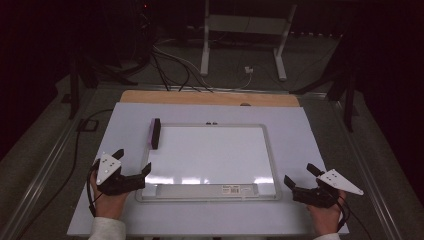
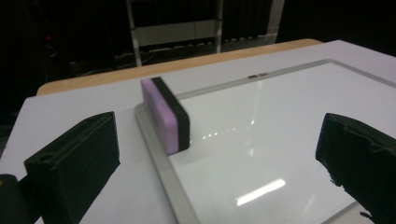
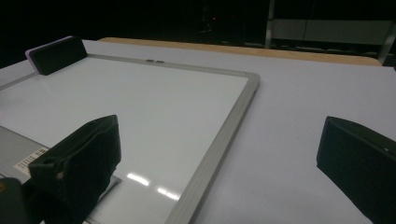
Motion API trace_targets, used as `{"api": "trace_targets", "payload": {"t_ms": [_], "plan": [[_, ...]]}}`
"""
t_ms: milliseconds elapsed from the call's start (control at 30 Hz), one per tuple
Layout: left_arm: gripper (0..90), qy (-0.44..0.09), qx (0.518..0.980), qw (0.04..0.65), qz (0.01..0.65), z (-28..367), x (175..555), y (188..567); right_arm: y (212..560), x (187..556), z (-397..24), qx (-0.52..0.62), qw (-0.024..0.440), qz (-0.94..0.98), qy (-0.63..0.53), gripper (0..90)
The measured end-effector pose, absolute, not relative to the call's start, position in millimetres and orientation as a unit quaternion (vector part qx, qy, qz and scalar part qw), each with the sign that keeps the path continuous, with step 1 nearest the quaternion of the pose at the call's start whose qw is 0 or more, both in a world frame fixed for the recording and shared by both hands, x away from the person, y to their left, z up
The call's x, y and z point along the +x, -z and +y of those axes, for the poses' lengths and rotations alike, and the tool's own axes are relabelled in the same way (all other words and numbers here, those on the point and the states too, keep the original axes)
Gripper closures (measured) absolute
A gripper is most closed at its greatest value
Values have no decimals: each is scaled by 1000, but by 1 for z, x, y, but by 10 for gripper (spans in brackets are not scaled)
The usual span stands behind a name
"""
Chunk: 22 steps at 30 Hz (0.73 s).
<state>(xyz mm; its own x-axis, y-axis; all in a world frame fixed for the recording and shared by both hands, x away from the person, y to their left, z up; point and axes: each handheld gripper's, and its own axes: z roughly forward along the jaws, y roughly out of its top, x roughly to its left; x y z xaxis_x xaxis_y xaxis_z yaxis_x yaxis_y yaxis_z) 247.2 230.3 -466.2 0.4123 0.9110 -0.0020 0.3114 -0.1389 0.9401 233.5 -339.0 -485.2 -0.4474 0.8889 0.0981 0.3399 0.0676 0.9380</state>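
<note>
Eraser (image 1: 155, 133) upright on whiteboard (image 1: 210, 155) left frame edge, far end. Left hand-held gripper (image 1: 133, 165) jaws spread, empty, near board's front-left corner. Right hand-held gripper (image 1: 300, 176) likewise, over desk (image 1: 300, 125). Risk: off-centre approach tips eraser.

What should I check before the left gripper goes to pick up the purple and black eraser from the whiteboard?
1. Left gripper open, holding nothing: ok.
2. Purple and black block eraser lying on the left edge of the grey-framed whiteboard, in front of this gripper: ok.
3. Path to the eraser free of objects: ok.
4. Right gripper open, beside the board's right edge, away from the eraser: ok.
5. Marks on the board to wipe: cannot tell.
</note>
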Motion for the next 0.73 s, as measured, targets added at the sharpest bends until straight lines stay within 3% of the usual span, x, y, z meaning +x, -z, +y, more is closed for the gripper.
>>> {"api": "trace_targets", "payload": {"t_ms": [733], "plan": [[5, -320, 663, 480, 477, 255, 238, 473, 481, 228, -338, 446, 271, 680, -515, 0]]}}
